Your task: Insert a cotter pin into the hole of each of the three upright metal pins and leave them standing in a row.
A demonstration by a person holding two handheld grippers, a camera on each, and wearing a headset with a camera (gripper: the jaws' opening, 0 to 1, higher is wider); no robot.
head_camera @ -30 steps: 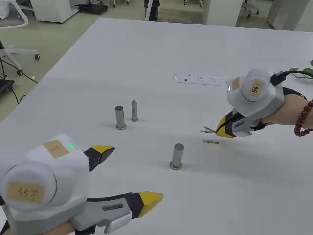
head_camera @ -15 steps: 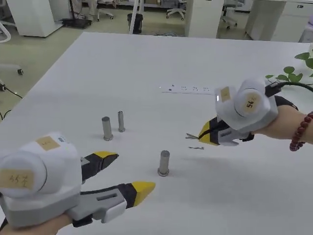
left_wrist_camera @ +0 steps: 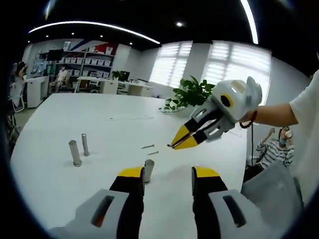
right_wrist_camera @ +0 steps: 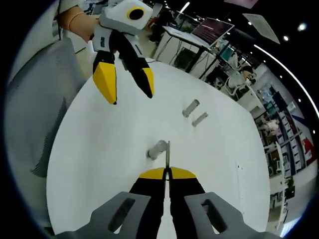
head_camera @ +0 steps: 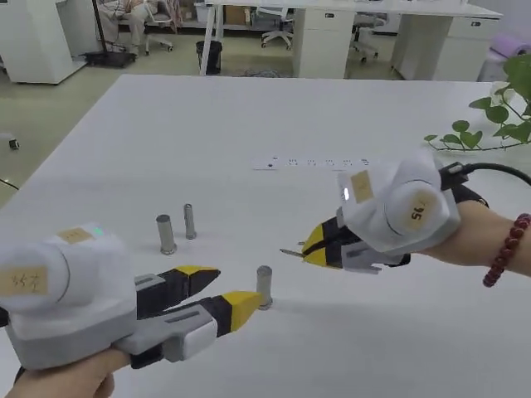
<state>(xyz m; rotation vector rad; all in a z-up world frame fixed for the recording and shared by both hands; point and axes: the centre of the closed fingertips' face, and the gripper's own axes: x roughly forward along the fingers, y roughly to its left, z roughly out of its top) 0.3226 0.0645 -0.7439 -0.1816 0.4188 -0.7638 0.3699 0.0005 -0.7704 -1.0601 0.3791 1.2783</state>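
- Right gripper: jaws pressed shut on one cotter pin, which sticks out straight ahead of the tips. A second ago it was low over the desk; it now rides clear of the surface and has come across toward the near metal pin.
- Left gripper: jaws wide apart, holding nothing. It has advanced so that the near metal pin now stands between the jaws, close against one yellow tip. Cannot tell whether they touch.
- Near metal pin: upright on the desk, apart from the others and nearest the person. Its cross hole is too small to make out.
- Other two metal pins: upright, just beside each other, farther back to the left. No cotter pin seen in either.
- Two loose cotter pins lie on the desk beyond the near metal pin.
- Reading: pick-up of the first cotter pin looks done and the approach is under way. Left gripper appears set to steady the near metal pin while the right feeds the pin in.
- Risk: the near metal pin could tip if pushed before it is braced.
- No insertion made yet, three to go.
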